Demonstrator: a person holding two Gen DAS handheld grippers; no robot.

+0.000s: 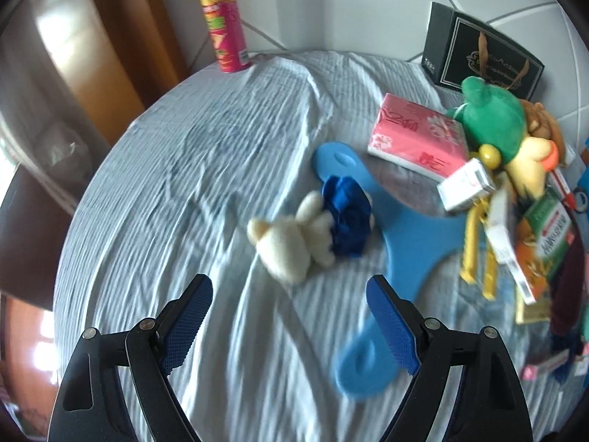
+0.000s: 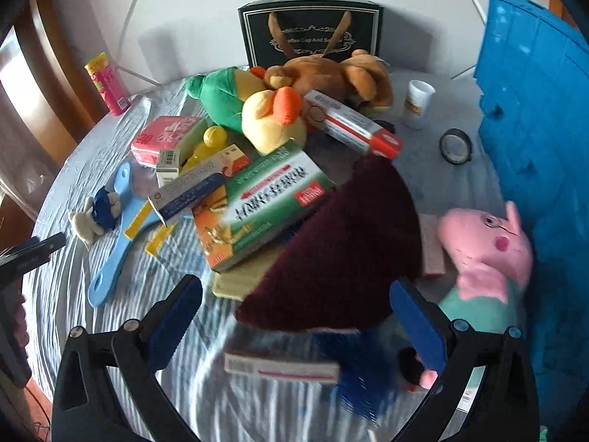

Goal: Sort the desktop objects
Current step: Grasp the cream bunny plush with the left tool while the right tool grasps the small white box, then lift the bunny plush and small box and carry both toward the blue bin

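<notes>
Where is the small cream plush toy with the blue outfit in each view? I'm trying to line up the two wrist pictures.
Left wrist: cream plush toy at centre, just beyond the open fingers, lying against the light blue plastic piece.
Right wrist: same toy at far left edge of the clutter.
Shared landmark: the black gift box by the wall.

Striped pale-blue cloth (image 1: 221, 154), cream plush (image 1: 291, 243), pink pig (image 2: 486, 246), maroon hat (image 2: 349, 250).
</notes>
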